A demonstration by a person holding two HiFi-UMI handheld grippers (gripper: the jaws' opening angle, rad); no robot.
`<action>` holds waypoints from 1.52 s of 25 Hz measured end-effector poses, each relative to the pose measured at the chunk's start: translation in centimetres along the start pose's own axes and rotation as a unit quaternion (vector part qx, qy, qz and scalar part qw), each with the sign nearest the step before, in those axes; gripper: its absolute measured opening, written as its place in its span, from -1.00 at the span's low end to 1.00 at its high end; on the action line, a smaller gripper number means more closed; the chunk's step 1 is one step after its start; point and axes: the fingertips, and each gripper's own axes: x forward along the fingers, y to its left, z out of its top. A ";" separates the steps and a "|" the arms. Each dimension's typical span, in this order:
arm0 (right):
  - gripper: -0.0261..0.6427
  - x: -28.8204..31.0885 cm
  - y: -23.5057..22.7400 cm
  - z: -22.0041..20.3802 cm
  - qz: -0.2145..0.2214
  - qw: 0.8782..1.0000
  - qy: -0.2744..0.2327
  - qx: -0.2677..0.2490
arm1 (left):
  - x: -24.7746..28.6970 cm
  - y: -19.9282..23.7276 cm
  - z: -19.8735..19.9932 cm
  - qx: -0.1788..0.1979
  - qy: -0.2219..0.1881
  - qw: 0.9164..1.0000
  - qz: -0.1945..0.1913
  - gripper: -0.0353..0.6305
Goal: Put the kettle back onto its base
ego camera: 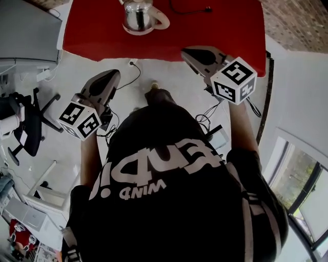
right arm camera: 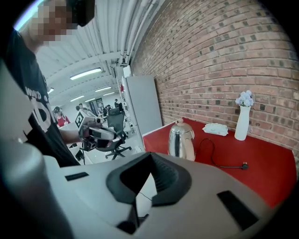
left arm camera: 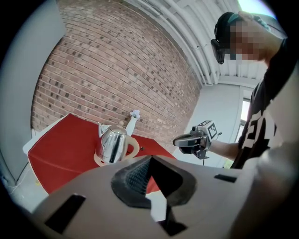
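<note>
A shiny steel kettle (ego camera: 138, 15) (left arm camera: 111, 144) (right arm camera: 182, 140) stands upright on its cream round base (ego camera: 162, 20) (left arm camera: 134, 150), on a red table (ego camera: 102, 30). Both grippers hang in the air short of the table's near edge, well apart from the kettle. My left gripper (ego camera: 116, 73) (left arm camera: 150, 158) points toward the table with its jaws together and nothing between them. My right gripper (ego camera: 185, 51) (right arm camera: 150, 154) is also shut and empty. Each gripper shows in the other's view: the right gripper (left arm camera: 187, 140), the left gripper (right arm camera: 96, 133).
A black cord with a plug (ego camera: 190, 9) (right arm camera: 223, 163) lies on the red table right of the kettle. A white vase of flowers (right arm camera: 242, 120) (left arm camera: 132, 122) and a white cloth (right arm camera: 215, 129) sit by the brick wall. An office chair (ego camera: 25, 123) and floor cables (ego camera: 134, 71) are nearby.
</note>
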 end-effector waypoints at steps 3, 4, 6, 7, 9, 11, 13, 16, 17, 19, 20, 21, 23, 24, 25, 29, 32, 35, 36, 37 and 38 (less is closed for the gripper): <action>-0.86 -0.5 2.3 -0.3 0.007 1.000 -0.001 -0.002 | -1.3 -1.2 -0.6 0.003 0.004 1.000 -0.007 -0.87; -0.86 -0.8 3.1 -0.5 0.007 1.000 0.000 -0.003 | -1.7 -1.6 -0.9 0.004 0.005 1.000 -0.011 -0.87; -0.86 -1.3 4.7 -1.0 0.010 1.000 -0.001 0.000 | -2.5 -2.4 -1.6 0.006 -0.001 1.000 -0.023 -0.87; -0.86 -1.5 5.5 -1.1 0.012 1.000 -0.004 0.004 | -2.9 -2.8 -2.0 0.007 0.002 1.000 -0.026 -0.87; -0.86 -2.0 7.2 -1.4 0.015 1.000 -0.012 0.013 | -3.8 -3.7 -2.7 0.007 0.009 0.999 -0.033 -0.87; -0.86 -2.7 8.8 -1.8 0.018 0.999 -0.023 0.021 | -4.5 -4.7 -3.4 0.009 0.012 0.999 -0.045 -0.87; -0.86 -3.7 10.4 -2.1 0.019 0.999 -0.034 0.028 | -5.2 -5.8 -4.2 0.013 0.021 0.998 -0.053 -0.87; -0.86 -5.1 11.9 -2.6 0.008 0.998 -0.056 0.042 | -6.2 -7.1 -5.4 0.022 0.018 0.997 -0.072 -0.87; -0.86 -5.6 12.3 -2.6 0.002 0.997 -0.064 0.048 | -6.4 -7.5 -5.8 0.024 0.019 0.997 -0.077 -0.87; -0.86 -6.4 13.2 -2.7 -0.002 0.996 -0.073 0.057 | -6.9 -8.2 -6.5 0.027 0.025 0.996 -0.082 -0.87; -0.86 -6.6 13.8 -2.7 0.000 0.995 -0.075 0.058 | -7.2 -8.5 -6.7 0.026 0.027 0.996 -0.084 -0.87; -0.86 -6.7 14.4 -2.7 0.004 0.996 -0.075 0.057 | -7.4 -8.8 -6.7 0.025 0.027 0.996 -0.085 -0.87; -0.86 -6.9 15.7 -2.6 0.018 0.996 -0.075 0.049 | -7.7 -9.4 -6.5 0.025 0.025 0.996 -0.086 -0.87; -0.86 -7.1 16.2 -2.5 0.024 0.996 -0.077 0.045 | -7.8 -9.8 -6.4 0.026 0.023 0.996 -0.086 -0.87; -0.86 -7.3 16.8 -2.5 0.031 0.995 -0.080 0.042 | -7.8 -10.3 -6.3 0.028 0.020 0.996 -0.086 -0.87; -0.86 -8.4 18.5 -3.4 0.044 0.994 -0.090 0.036 | -7.9 -12.3 -6.6 0.037 0.014 0.996 -0.082 -0.87; -0.86 -8.8 18.7 -4.0 0.046 0.994 -0.094 0.034 | -7.5 -13.0 -6.9 0.034 0.010 0.997 -0.076 -0.87; -0.86 -9.1 18.8 -4.4 0.049 0.993 -0.099 0.035 | -7.1 -13.8 -7.1 0.033 0.019 0.997 -0.070 -0.87; -0.86 -9.1 18.7 -4.4 0.049 0.993 -0.100 0.035 | -6.9 -13.8 -7.0 0.034 0.018 0.997 -0.071 -0.87; -0.86 -9.1 18.5 -4.4 0.050 0.993 -0.101 0.035 | -6.6 -13.8 -6.9 0.035 0.014 0.997 -0.073 -0.87; -0.86 -9.1 18.5 -4.4 0.050 0.993 -0.101 0.034 | -6.4 -13.9 -6.8 0.036 0.012 0.996 -0.075 -0.87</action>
